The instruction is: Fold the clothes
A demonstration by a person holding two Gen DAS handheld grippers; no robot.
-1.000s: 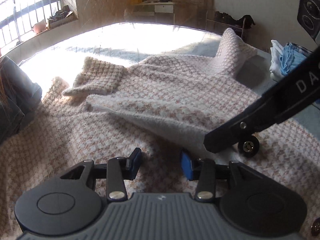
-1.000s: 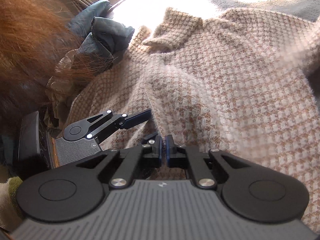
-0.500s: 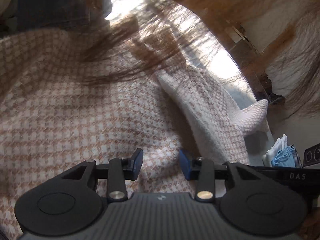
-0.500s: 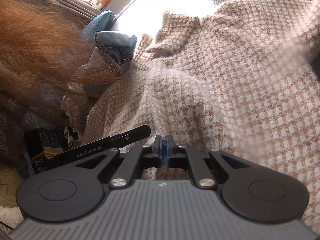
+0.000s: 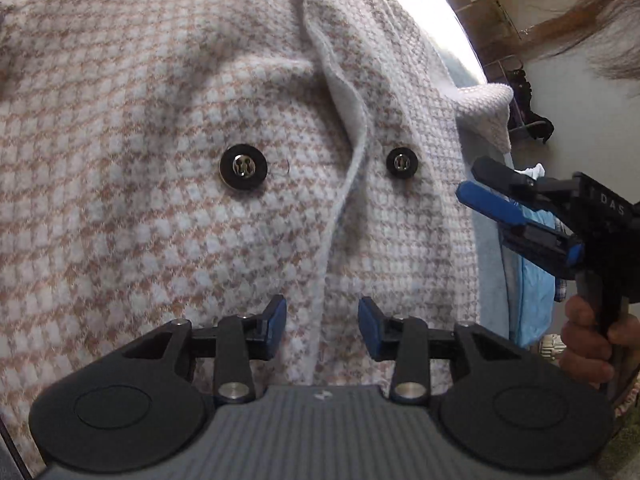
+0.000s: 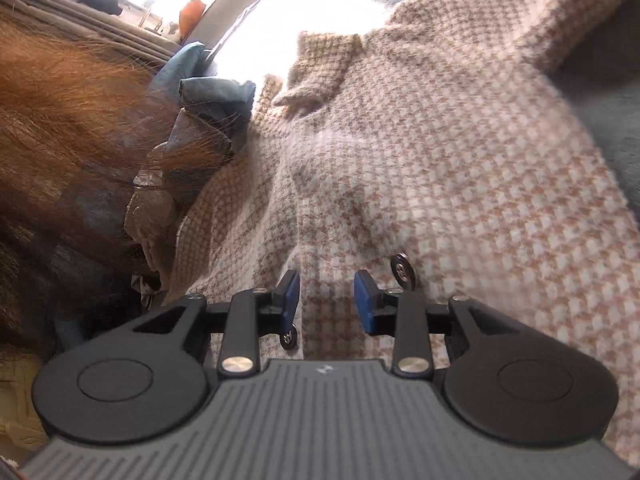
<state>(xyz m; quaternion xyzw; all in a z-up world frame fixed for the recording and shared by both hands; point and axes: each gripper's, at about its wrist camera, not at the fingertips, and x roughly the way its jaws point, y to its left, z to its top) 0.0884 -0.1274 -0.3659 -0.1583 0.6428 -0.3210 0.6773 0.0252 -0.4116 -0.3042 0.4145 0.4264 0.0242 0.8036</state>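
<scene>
In the left wrist view the left tongs (image 5: pixel 322 326) stand apart over the beige-and-white houndstooth wool coat (image 5: pixel 160 220), gripping nothing; its soft raw-edged front flap (image 5: pixel 348 120) runs between two round black metal-centred buttons (image 5: pixel 243 166), and the right tongs (image 5: pixel 516 204) hover apart at the right edge. In the right wrist view the right tongs (image 6: pixel 326 300) have just been opening, cloth below but unpinched. The thick, nubbly coat lies rumpled on the bed with its collar (image 6: pixel 320 68) far off, so folding looks barely begun.

The houndstooth coat (image 5: pixel 168 128) – beige and white, woolly – is lying rumpled across both frames, two dark snap buttons (image 5: pixel 243 167) showing mid-frame beside its front edge.
</scene>
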